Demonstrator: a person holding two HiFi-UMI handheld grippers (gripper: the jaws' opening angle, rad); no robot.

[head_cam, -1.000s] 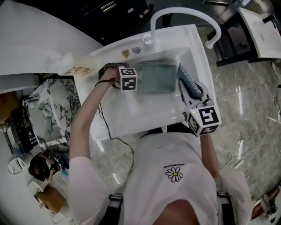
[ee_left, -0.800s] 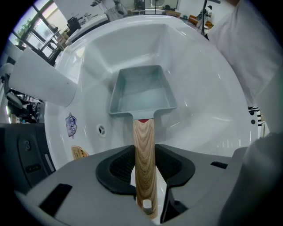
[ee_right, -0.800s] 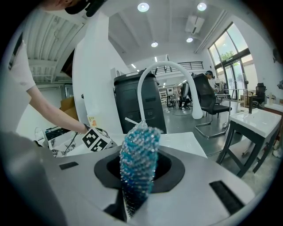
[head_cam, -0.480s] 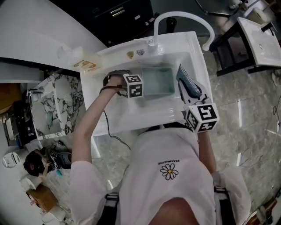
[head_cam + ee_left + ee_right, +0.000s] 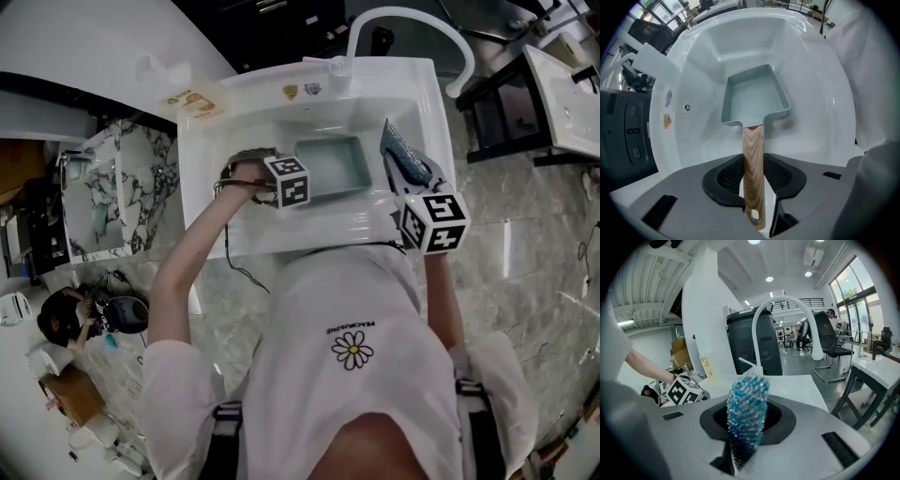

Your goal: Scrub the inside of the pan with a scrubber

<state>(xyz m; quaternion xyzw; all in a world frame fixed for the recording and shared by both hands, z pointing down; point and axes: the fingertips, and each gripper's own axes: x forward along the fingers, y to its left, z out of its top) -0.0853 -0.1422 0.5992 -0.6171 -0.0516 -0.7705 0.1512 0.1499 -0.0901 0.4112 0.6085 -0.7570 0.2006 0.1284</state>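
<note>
A square pale-green pan with a wooden handle sits low in the white sink. My left gripper points steeply down and is shut on that handle. Both pads press its sides, and the jaws have just been closing a little tighter. The pan's inside faces me and looks bare. In the head view the left gripper is at the pan's left. My right gripper hovers over the sink's right rim, shut on a blue sparkly scrubber, which stands apart from the pan.
A white arched faucet rises at the sink's far rim, seen also as the faucet ahead of the right gripper. Stickers mark the rim. A black cabinet stands behind, and a white table at the right.
The left gripper has rolled and shifted sideways with the pan inside the sink. The right gripper with the scrubber has stayed over the right rim. The head view has drifted.
</note>
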